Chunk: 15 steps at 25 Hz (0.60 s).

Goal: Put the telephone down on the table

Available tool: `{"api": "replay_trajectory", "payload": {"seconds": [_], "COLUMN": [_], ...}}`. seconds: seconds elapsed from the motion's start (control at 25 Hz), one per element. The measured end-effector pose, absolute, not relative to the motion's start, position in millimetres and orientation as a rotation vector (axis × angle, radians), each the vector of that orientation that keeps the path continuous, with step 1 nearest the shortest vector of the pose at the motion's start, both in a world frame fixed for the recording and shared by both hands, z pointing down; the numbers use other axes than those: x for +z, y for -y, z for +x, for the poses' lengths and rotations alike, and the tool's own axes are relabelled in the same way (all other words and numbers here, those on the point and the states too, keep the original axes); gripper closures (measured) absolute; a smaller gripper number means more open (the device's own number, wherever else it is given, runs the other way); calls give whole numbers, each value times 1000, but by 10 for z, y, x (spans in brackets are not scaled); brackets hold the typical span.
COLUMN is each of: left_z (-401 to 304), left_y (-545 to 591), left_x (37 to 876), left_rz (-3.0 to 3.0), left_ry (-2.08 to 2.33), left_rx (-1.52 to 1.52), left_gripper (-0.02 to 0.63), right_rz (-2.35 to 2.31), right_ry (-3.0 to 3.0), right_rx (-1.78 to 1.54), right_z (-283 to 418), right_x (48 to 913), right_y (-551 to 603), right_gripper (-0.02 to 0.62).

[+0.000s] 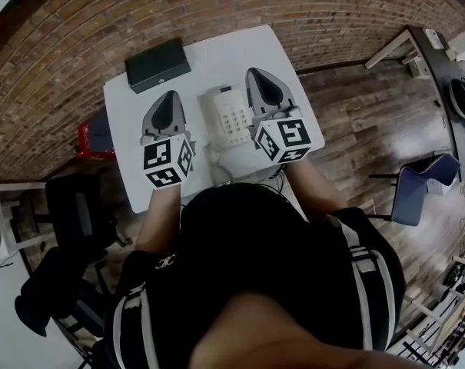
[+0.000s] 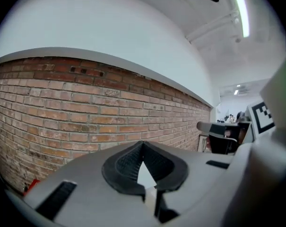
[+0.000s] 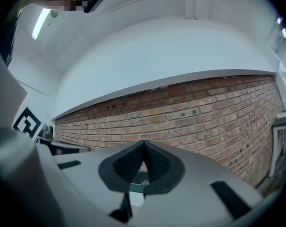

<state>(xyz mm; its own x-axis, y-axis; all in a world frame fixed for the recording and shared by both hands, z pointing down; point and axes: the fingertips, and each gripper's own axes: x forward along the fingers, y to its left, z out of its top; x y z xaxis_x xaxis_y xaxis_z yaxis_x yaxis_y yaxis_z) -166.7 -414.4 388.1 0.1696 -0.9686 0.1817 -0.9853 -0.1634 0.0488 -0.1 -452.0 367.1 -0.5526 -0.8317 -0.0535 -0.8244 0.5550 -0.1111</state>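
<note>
Both claws empty and fully closed: left gripper [image 2: 143,144] and right gripper [image 3: 143,144] each show ribbed pads pressed tip to tip with nothing between, aimed at the red brick wall [image 2: 86,112]. In the head view the left gripper [image 1: 170,96] and right gripper [image 1: 257,73] hang above the white rectangular table [image 1: 217,52], flanking the white plastic desk telephone [image 1: 230,118]. Telephone lies flat on the tabletop, toward the near edge, about midway along it; a black flat box [image 1: 157,64] sits at the far left corner, well apart. Task looks done. Risks, as I judge them: a pale cord seems to run off the near edge toward the person, so a snagged sleeve could drag the set off; a careless lowering gripper could nudge it. Telephone shows a pale keypad grid and a small dark window above; its right side is hidden by the right gripper, handset not made out.
</note>
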Motion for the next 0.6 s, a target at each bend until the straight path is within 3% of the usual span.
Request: {"api": "replay_trajectory", "payload": {"seconds": [0.6], "left_z": [-1650], "left_y": [4065], "left_x": [3970], "left_rz": [2262], "left_ry": [1914], "left_rx": [201], "left_gripper": [603], "right_rz": [-1425], "right_ry": [-2695], "right_rx": [-174], "right_z": [-37], "right_x": [3770], "right_y": [4411], "right_gripper": [597]}}
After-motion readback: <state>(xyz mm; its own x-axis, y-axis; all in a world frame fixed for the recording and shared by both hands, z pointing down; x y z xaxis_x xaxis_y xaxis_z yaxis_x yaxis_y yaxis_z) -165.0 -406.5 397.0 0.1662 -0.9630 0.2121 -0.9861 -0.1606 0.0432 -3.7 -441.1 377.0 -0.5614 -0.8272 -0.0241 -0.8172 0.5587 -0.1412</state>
